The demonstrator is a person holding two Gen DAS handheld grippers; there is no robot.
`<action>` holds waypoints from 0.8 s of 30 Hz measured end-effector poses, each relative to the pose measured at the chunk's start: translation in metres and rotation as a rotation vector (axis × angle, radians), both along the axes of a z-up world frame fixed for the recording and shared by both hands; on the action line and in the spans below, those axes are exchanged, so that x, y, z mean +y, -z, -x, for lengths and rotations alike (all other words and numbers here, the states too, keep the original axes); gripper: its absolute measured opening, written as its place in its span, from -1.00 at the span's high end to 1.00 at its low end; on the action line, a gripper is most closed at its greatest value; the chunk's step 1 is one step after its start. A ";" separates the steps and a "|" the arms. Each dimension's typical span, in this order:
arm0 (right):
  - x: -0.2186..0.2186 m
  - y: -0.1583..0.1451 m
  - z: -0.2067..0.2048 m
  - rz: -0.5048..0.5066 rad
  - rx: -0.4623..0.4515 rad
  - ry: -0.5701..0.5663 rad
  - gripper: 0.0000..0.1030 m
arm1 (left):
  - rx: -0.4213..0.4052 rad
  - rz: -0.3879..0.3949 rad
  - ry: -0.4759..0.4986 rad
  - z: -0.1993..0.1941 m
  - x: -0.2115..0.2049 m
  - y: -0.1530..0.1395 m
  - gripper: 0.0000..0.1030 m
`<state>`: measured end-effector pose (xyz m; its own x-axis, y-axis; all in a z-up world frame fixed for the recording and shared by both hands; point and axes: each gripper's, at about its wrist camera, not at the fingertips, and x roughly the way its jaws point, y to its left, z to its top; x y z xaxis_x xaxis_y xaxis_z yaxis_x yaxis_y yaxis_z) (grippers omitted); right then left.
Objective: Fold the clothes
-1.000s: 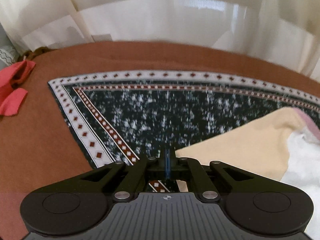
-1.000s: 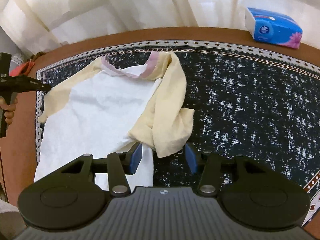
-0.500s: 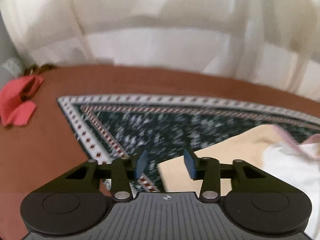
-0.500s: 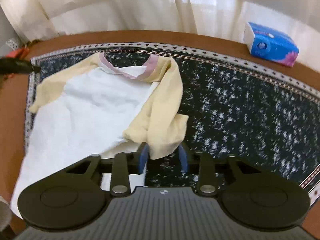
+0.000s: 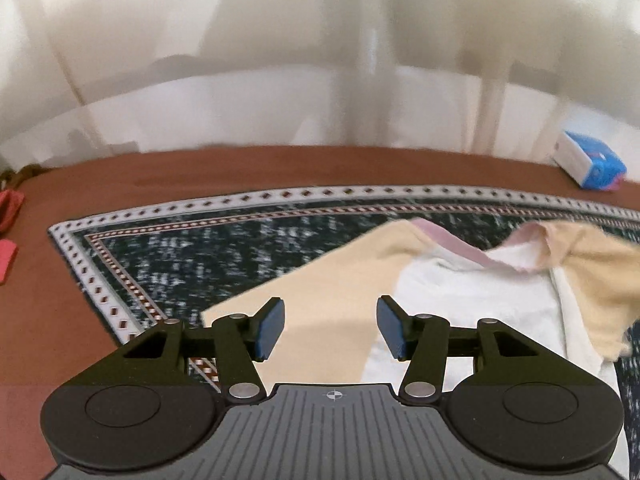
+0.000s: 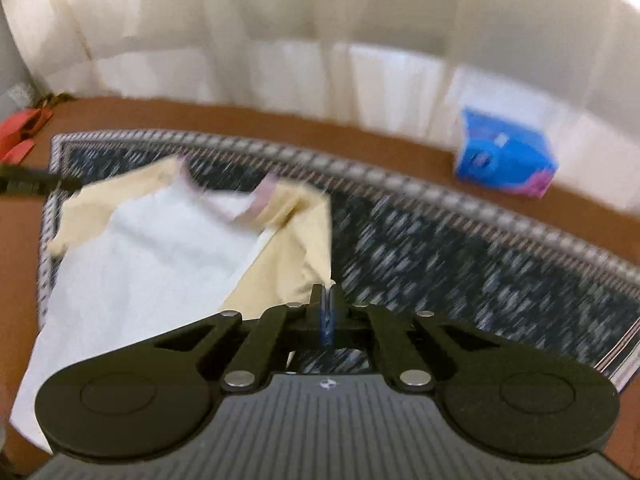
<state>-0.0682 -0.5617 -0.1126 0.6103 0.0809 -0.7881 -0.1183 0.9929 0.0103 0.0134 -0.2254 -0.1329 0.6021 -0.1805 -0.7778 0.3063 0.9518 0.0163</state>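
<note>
Looking along our right hand-held gripper (image 6: 327, 312), we find its blue pads pinched together on the cuff of the shirt's cream right sleeve (image 6: 296, 264), which runs from the pads away to the upper left toward the pink collar (image 6: 262, 194). The shirt (image 5: 460, 288) lies spread on the patterned mat (image 5: 192, 248) over the brown surface (image 5: 240, 168), white body toward us. Our left hand-held gripper (image 5: 328, 328) hovers with fingers apart directly over the other sleeve (image 5: 320, 284), so it is nearer that side.
</note>
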 end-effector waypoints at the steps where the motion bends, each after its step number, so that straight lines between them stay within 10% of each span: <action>1: -0.005 -0.004 -0.005 0.016 -0.013 0.007 0.97 | 0.004 0.000 0.007 0.000 -0.002 0.001 -0.29; 18: -0.066 0.076 -0.079 0.083 0.138 0.158 0.96 | 0.093 -0.054 -0.027 0.006 0.013 0.023 -0.29; 24: -0.080 0.053 -0.056 0.000 0.056 0.277 0.39 | 0.131 -0.032 -0.045 0.033 0.035 0.013 -0.35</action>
<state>-0.0125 -0.6417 -0.1658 0.5646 -0.0835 -0.8211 0.1588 0.9873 0.0088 -0.0194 -0.1908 -0.1463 0.5022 -0.1295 -0.8550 0.2653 0.9641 0.0098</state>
